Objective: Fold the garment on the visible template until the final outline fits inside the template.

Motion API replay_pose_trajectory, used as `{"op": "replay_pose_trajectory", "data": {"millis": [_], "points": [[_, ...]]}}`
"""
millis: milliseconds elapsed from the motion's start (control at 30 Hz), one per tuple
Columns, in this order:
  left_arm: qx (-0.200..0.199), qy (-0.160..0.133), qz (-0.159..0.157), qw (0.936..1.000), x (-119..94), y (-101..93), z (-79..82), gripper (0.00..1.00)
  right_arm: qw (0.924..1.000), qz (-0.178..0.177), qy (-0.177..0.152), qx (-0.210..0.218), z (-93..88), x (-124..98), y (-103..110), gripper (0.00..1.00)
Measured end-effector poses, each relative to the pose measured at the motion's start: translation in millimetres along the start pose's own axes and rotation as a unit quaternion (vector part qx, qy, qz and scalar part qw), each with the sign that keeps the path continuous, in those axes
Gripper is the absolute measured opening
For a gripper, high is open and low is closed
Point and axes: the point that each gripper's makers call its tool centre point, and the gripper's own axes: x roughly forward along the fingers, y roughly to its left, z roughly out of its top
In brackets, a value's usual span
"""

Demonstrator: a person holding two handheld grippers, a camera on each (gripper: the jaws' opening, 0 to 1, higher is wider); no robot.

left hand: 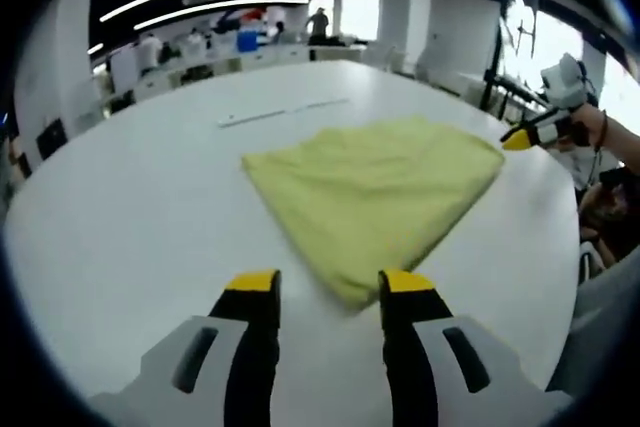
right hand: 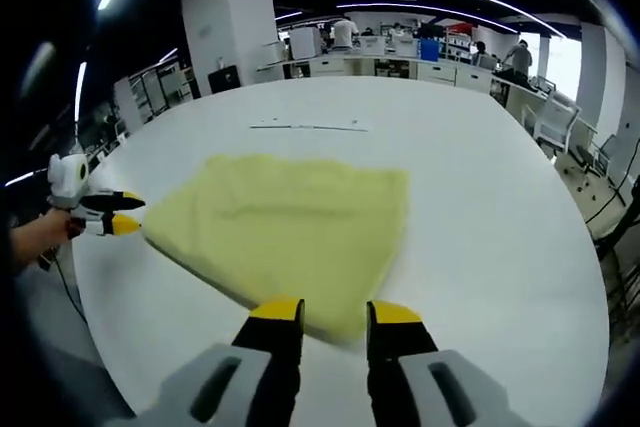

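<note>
A pale yellow garment [left hand: 375, 192] lies folded flat on the white table [left hand: 130, 217]. In the left gripper view my left gripper [left hand: 330, 287] is open, and the cloth's near corner reaches just between its yellow tips. My right gripper [left hand: 528, 134], held in a hand, shows at the cloth's right corner. In the right gripper view the garment [right hand: 290, 227] spreads ahead of my right gripper [right hand: 336, 312], which is open with the cloth's near edge at its tips. My left gripper [right hand: 118, 215] sits open at the cloth's left corner.
Thin grey marks [left hand: 285, 112] lie on the table beyond the garment, seen again as the marks [right hand: 310, 127] in the right gripper view. The table edge [right hand: 560, 277] curves close on the right. Desks, chairs and people stand far behind.
</note>
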Motion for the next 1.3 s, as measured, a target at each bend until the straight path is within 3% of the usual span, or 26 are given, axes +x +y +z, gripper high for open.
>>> {"op": "replay_pose_trajectory", "data": {"millis": [667,1033,1300], "points": [[-0.034,0.012,-0.026,0.9990,7,-11.0,-14.4,0.14,0.9982,-0.042,0.019,0.039,-19.3,13,-13,0.00],[-0.039,0.027,-0.032,0.9983,7,-14.0,-23.6,0.05,0.9974,-0.059,0.030,0.028,-26.2,16,-16,0.00],[-0.027,0.025,-0.031,0.9989,6,-11.7,-19.8,0.00,0.9967,-0.076,0.027,0.005,-22.1,5,-26,0.00]]}}
